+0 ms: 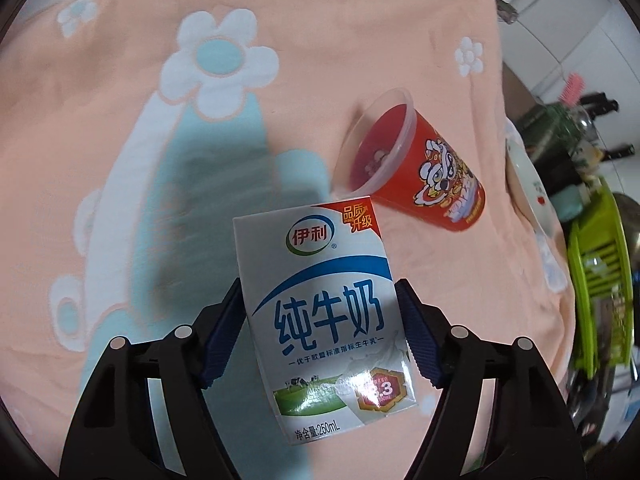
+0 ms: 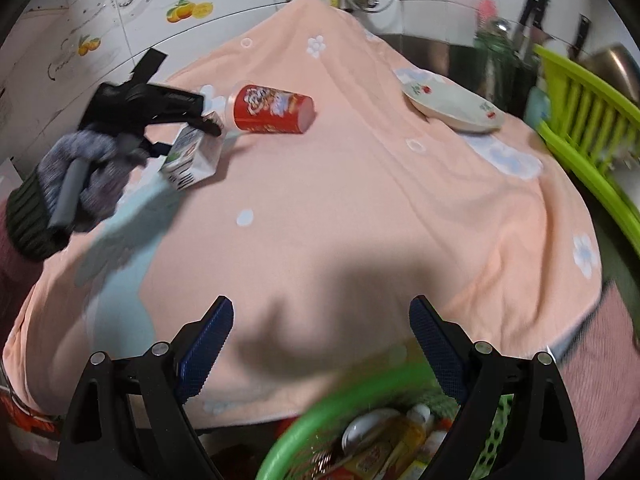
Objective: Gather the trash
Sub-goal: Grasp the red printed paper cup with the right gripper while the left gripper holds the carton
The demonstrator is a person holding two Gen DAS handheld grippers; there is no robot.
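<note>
My left gripper point(image 1: 320, 292) is shut on a white and blue milk carton point(image 1: 326, 320) and holds it a little above the peach flowered cloth point(image 1: 120, 160). The carton also shows in the right wrist view point(image 2: 192, 154), held by the left gripper point(image 2: 202, 128). A red plastic cup point(image 1: 416, 172) lies on its side just beyond the carton; it also shows in the right wrist view point(image 2: 270, 110). My right gripper point(image 2: 320, 332) is open and empty above the cloth's near edge. A green basket point(image 2: 360, 432) holding several pieces of trash sits below it.
A white plate point(image 2: 452, 106) with a red print lies on the cloth at the far right. A lime green dish rack point(image 2: 592, 128) and knives stand along the right side. A tiled wall point(image 2: 120, 20) with pipes is behind.
</note>
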